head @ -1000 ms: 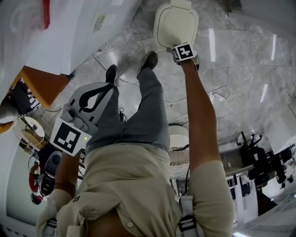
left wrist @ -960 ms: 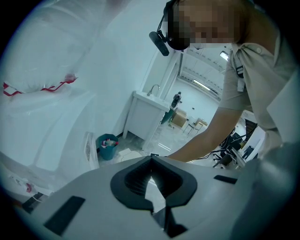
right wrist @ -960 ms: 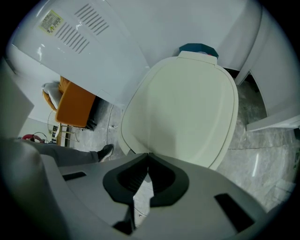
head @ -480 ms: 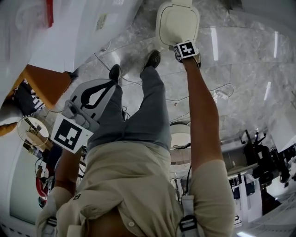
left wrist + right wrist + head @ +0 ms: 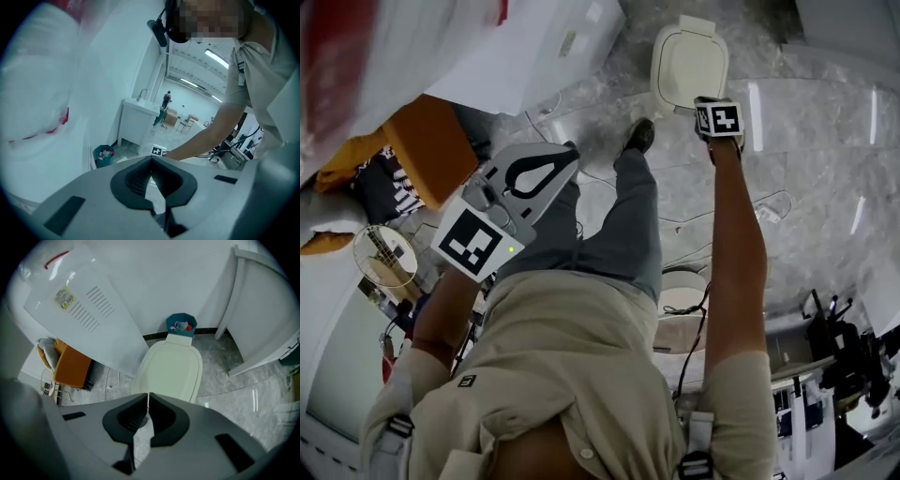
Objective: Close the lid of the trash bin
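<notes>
Trash bin (image 5: 691,64): one, lid (image 5: 171,366) seemingly down | left hand-held gripper (image 5: 150,160), right hand-held gripper (image 5: 148,395): both closed, empty

floor: grey marble (image 5: 806,187) | wall: white (image 5: 164,277) | cabinet: orange (image 5: 431,150)

The person wears a beige short-sleeved shirt (image 5: 572,356), grey trousers (image 5: 623,225) and a dark shoe (image 5: 639,136) — strap buckles (image 5: 696,464) sit at both shoulders. The left gripper (image 5: 151,159) and right gripper (image 5: 147,394) are pale grey with black jaw linings.

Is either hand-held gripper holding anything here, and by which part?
Nothing is held: the left hand-held gripper and the right hand-held gripper are both shut and empty.
</notes>
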Available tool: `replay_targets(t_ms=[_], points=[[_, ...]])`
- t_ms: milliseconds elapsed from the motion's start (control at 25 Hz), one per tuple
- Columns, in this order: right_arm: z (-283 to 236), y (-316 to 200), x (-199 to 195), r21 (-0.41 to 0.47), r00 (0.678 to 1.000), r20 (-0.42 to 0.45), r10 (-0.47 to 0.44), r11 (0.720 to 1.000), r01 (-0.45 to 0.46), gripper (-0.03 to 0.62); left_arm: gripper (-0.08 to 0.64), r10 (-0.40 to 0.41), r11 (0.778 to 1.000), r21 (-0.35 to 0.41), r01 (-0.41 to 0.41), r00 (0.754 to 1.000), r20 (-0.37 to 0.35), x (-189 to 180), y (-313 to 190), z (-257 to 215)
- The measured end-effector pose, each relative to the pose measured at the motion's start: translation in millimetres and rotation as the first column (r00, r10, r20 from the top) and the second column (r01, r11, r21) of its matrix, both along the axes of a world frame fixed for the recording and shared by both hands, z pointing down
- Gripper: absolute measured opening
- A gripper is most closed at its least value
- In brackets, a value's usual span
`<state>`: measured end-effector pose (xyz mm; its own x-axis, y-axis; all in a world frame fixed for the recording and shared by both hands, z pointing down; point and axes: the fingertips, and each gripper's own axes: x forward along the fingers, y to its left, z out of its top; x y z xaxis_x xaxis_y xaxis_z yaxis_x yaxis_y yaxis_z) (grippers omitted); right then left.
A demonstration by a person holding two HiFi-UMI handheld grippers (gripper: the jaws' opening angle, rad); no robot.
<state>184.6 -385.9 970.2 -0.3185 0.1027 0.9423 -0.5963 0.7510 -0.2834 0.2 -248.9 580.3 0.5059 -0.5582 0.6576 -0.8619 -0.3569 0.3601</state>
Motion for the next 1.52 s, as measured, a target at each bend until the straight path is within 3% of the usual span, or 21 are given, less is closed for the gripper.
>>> replay_targets(t_ms=[160, 400, 560, 720, 1040, 1200, 1320, 1360, 1520], points=[[-67, -11, -5, 0.096, 0.998, 0.043, 0.042, 0.994, -0.046, 0.026, 0.015, -0.005, 0.996, 0.087, 0.009, 0.999, -0.042, -18, 0, -34], [-187, -13, -32, 0.242, 0.985, 0.158, 0.068, 0.965, -0.105, 0.026, 0.015, -0.015, 0.977, 0.214, 0.019, 1.0, -0.02, -63, 14, -89], [-274, 0, -55, 0.324, 0.96, 0.267, 0.078, 0.932, -0.166, 0.026, 0.015, 0.029, 0.945, 0.323, -0.045, 0.998, 0.054, -90, 29, -120], [-366, 30, -81, 0.39, 0.922, 0.384, 0.055, 0.895, -0.216, 0.026, 0.015, 0.033, 0.917, 0.396, -0.059, 0.997, 0.072, -105, 51, -156], [-558, 94, -112, 0.542, 0.819, 0.571, -0.05, 0.773, -0.33, 0.025, 0.015, -0.005, 0.861, 0.509, 0.003, 1.0, 0.002, -120, 84, -235], [-643, 133, -108, 0.607, 0.772, 0.626, -0.11, 0.69, -0.394, 0.025, 0.015, 0.031, 0.792, 0.608, -0.053, 0.998, 0.047, -118, 100, -273], [-696, 163, -97, 0.632, 0.73, 0.668, -0.144, 0.627, -0.455, 0.025, 0.015, 0.037, 0.798, 0.601, -0.048, 0.999, 0.03, -111, 116, -290], [-710, 173, -93, 0.637, 0.719, 0.678, -0.153, 0.609, -0.471, 0.025, 0.015, 0.043, 0.79, 0.61, -0.057, 0.998, 0.038, -109, 121, -297], [-750, 212, -84, 0.667, 0.703, 0.687, -0.187, 0.548, -0.505, 0.023, 0.015, 0.067, 0.721, 0.685, -0.105, 0.994, 0.082, -106, 137, -324]])
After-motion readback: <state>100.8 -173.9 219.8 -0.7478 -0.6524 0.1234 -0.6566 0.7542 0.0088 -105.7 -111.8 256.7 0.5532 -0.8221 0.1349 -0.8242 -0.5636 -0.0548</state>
